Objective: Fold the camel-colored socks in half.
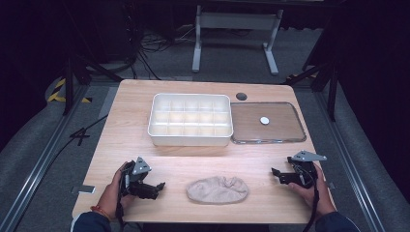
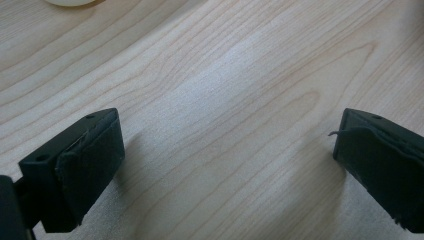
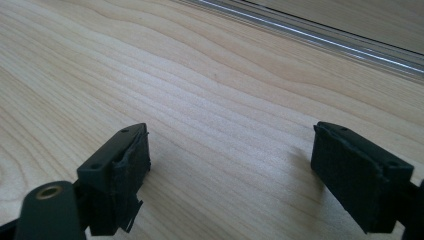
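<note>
Our left gripper (image 1: 155, 186) has its jaws spread wide with nothing between them but bare table (image 2: 240, 75); the right gripper (image 1: 276, 173) is likewise wide open and empty, with the clear lid's edge (image 3: 320, 37) running across the far part of its view. Both rest low near the front of the table, and both point inward at the sock (image 1: 218, 189), which lies flat and crumpled between them, close to the near edge and apart from either gripper.

We judge the sock is what we go for next, and several things could spoil that. The fabric is limp and thin: a jaw closing too high may pinch only air, or catch one layer so the rest drags. If one side grips and pulls before the other, the sock could slide toward the table edge and fall. Behind it stands the white tray (image 1: 159, 137) of small compartments, with the lid (image 1: 251, 121) just beside it; a loose sock carried over could snag a divider or drape across two cells unless we bunch it first.
</note>
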Motion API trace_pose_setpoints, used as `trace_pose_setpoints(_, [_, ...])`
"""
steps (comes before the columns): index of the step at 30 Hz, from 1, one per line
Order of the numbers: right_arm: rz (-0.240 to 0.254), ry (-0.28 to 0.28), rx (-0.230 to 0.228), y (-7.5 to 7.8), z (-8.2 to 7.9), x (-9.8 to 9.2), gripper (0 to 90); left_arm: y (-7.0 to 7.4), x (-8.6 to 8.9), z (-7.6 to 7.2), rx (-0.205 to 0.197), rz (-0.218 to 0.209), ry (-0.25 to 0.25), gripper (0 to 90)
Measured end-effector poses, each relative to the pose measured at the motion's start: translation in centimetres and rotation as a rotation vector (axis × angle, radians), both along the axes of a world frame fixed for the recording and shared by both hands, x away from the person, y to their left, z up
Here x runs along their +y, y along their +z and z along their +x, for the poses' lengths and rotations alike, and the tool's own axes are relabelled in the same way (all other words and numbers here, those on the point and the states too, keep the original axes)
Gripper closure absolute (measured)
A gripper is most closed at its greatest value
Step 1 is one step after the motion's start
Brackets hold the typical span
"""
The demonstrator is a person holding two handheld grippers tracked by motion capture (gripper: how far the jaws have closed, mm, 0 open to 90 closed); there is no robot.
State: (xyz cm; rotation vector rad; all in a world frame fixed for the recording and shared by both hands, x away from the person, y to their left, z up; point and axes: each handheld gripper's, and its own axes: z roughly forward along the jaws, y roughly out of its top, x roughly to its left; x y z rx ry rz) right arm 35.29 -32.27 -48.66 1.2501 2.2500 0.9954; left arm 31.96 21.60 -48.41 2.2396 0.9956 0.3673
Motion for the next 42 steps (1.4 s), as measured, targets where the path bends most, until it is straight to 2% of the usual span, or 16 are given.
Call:
trace_pose_setpoints(3, [-0.001,-0.004,-0.002,0.0,0.0,0.0,16.5,0.0,0.0,0.0,0.000,0.000,0.000,0.2])
trace_pose_setpoints(5, [-0.002,-0.005,-0.002,0.0,-0.1,0.0,16.5,0.1,0.1,0.0,-0.012,0.019,-0.004,0.2])
trace_pose_setpoints(6, [-0.002,-0.005,-0.002,0.0,-0.1,0.0,16.5,0.0,0.1,-0.1,0.004,0.003,0.003,0.2])
trace_pose_setpoints(17, [-0.005,0.007,0.005,0.1,-0.1,0.0,18.1,0.0,0.0,-0.6,0.001,0.005,0.005,0.3])
trace_pose_setpoints(20, [0.001,0.002,0.003,0.3,-0.2,-0.2,31.8,0.0,0.2,-0.5,0.001,0.002,-0.018,0.2])
trace_pose_setpoints(21, [0.001,0.002,0.003,0.3,-0.2,-0.2,31.8,0.0,0.2,-0.5,0.001,0.002,-0.018,0.3])
trace_pose_setpoints(25, [0.042,0.010,-0.002,0.8,-0.4,-0.1,45.0,0.0,0.2,-0.4,0.002,0.001,-0.025,0.3])
trace_pose_setpoints(26, [0.064,0.035,-0.017,1.4,-0.6,0.2,53.6,0.0,0.2,-0.4,0.002,0.002,-0.026,0.3])
trace_pose_setpoints(27, [0.064,0.035,-0.017,1.4,-0.6,0.2,53.6,0.0,0.2,-0.4,0.002,0.002,-0.026,0.3])
trace_pose_setpoints(28, [0.087,0.059,-0.026,2.0,-0.8,0.8,62.5,0.0,0.2,-0.4,0.002,0.002,-0.026,0.3])
trace_pose_setpoints(29, [0.087,0.059,-0.026,2.0,-0.8,0.8,62.5,0.0,0.2,-0.4,0.002,0.002,-0.026,0.3])
trace_pose_setpoints(32, [0.095,0.122,-0.053,2.9,-1.5,2.3,69.3,0.0,0.2,-0.4,0.002,0.001,-0.026,0.3])
trace_pose_setpoints(37, [0.126,0.231,-0.066,4.0,-2.5,5.6,79.5,0.0,0.2,-0.5,0.002,0.004,-0.023,0.3])
trace_pose_setpoints(40, [0.135,0.321,-0.086,4.7,-3.5,8.9,84.7,0.0,0.2,-0.5,0.003,0.006,-0.021,0.3])
trace_pose_setpoints(41, [0.135,0.321,-0.086,4.7,-3.5,8.9,84.7,0.0,0.2,-0.5,0.000,0.003,-0.023,0.3])
trace_pose_setpoints(42, [0.141,0.374,-0.094,5.0,-4.1,10.7,85.7,0.1,0.2,-0.5,0.002,0.009,-0.023,0.3])
